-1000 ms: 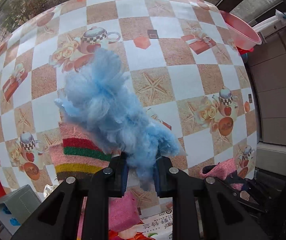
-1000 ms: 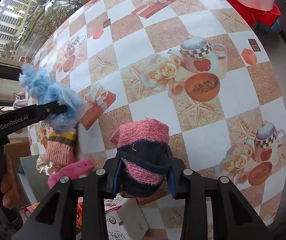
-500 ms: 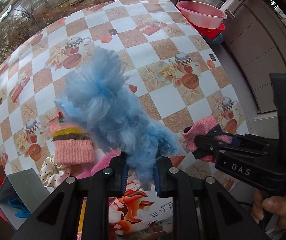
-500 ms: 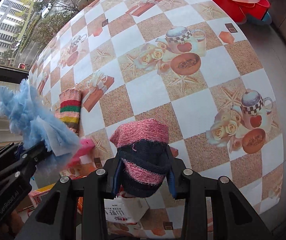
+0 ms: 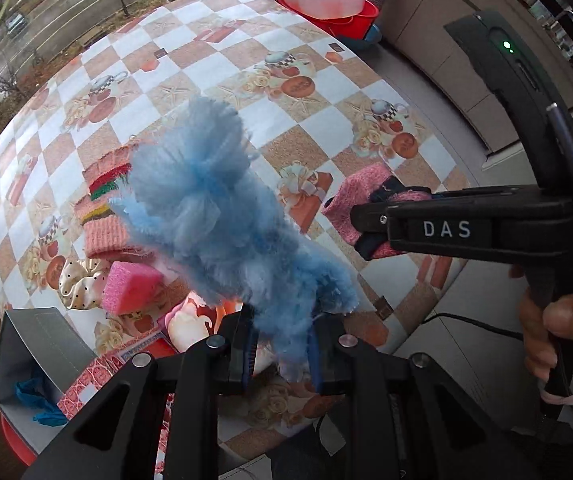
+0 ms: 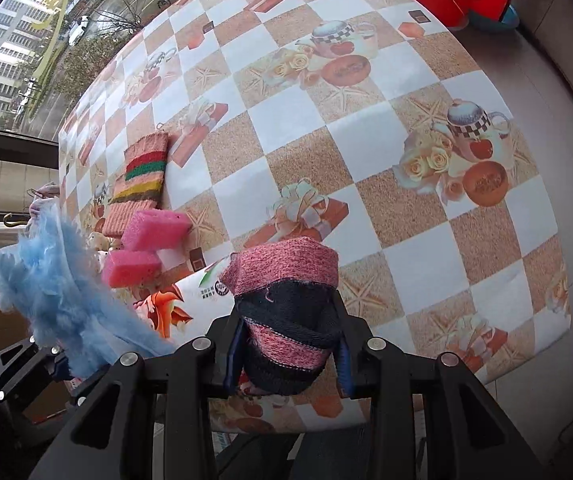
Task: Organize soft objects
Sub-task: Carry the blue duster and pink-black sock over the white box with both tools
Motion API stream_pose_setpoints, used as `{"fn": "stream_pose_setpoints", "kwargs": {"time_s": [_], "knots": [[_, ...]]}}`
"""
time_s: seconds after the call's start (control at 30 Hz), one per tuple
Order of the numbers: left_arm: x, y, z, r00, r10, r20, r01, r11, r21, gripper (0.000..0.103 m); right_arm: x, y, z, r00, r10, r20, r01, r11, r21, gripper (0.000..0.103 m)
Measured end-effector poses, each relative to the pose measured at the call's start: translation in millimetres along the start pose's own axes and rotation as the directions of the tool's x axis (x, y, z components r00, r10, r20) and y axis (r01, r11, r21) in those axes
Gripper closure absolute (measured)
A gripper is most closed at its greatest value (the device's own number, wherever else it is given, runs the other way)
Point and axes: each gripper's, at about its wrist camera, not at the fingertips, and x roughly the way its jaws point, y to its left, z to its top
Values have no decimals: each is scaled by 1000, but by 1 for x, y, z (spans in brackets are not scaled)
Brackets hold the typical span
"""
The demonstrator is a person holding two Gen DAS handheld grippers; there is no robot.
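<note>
The blue fluffy duster (image 5: 222, 216) hangs above the counter (image 5: 190, 80), pinched at its base by the left tool (image 5: 280, 354); it looks featherlight and squashy. The right tool (image 6: 290, 354) is clamped on a limp pink-and-navy sock (image 6: 286, 300), gripped mid-body.

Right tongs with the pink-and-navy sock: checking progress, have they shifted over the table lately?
Yes. The right tongs and sock pulled back toward the table's near edge, away from the printed teapot.
</note>
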Motion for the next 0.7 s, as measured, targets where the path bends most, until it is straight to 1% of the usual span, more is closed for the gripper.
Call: {"fn": "stream_pose_setpoints", "kwargs": {"time_s": [0.13, 0.27, 0.37, 0.53, 0.7], "knots": [[-8, -9, -26, 1000, -31, -6, 31, 998, 58, 80, -3, 10, -26, 1000, -23, -3, 23, 1000, -6, 65], [-20, -12, -52, 1000, -29, 10, 27, 994, 105, 80, -2, 21, -52, 999, -40, -17, 39, 999, -24, 65], [-29, -11, -71, 999, -38, 19, 35, 992, 125, 80, -2, 32, -72, 999, -48, -25, 46, 998, -43, 65], [-43, -8, -101, 999, -35, 40, 28, 987, 156, 80, -1, 52, -100, 998, -56, -38, 53, 996, -72, 65], [-56, 1, -130, 998, -28, 62, 18, 988, 153, 80, -1, 78, -123, 998, -55, -43, 49, 992, -119, 65]]}}
